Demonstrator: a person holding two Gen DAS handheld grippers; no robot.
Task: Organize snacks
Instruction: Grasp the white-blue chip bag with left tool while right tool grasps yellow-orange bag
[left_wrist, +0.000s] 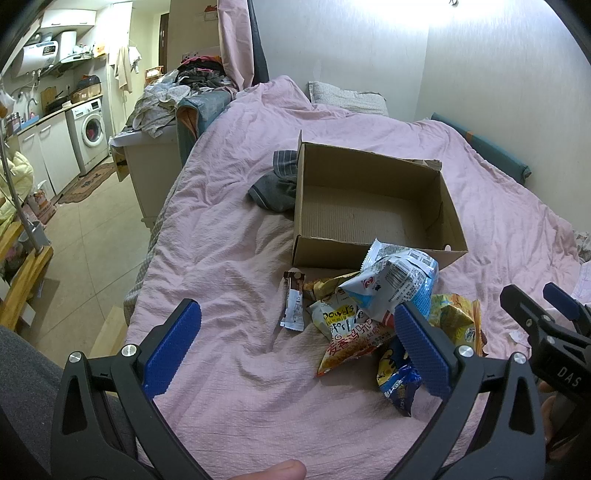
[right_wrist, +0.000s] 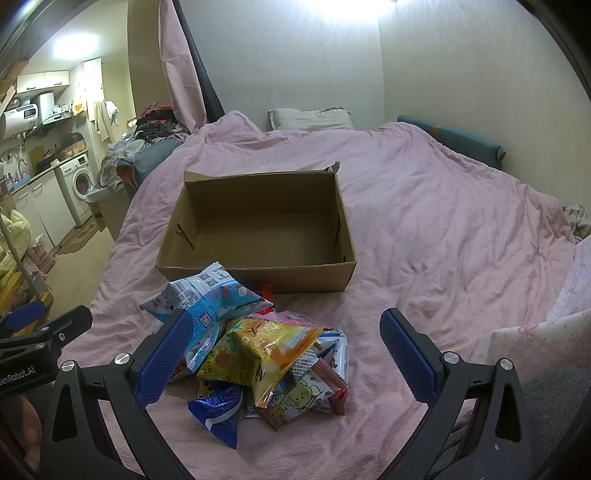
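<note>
Both tools are spread wide and grip nothing. Our right tool (right_wrist: 288, 350) hangs directly over the snack pile (right_wrist: 258, 350) on the pink bedcover (right_wrist: 443, 221), the yellow packet (right_wrist: 273, 343) sitting between its fingers. Our left tool (left_wrist: 295, 343) is offset: the pile lies toward its right finger, with only the slim brown bar (left_wrist: 294, 304) near its middle. Just beyond the pile, touching its far edge, stands the empty cardboard box (right_wrist: 258, 273). We judge the right tool better placed to grasp first.
</note>
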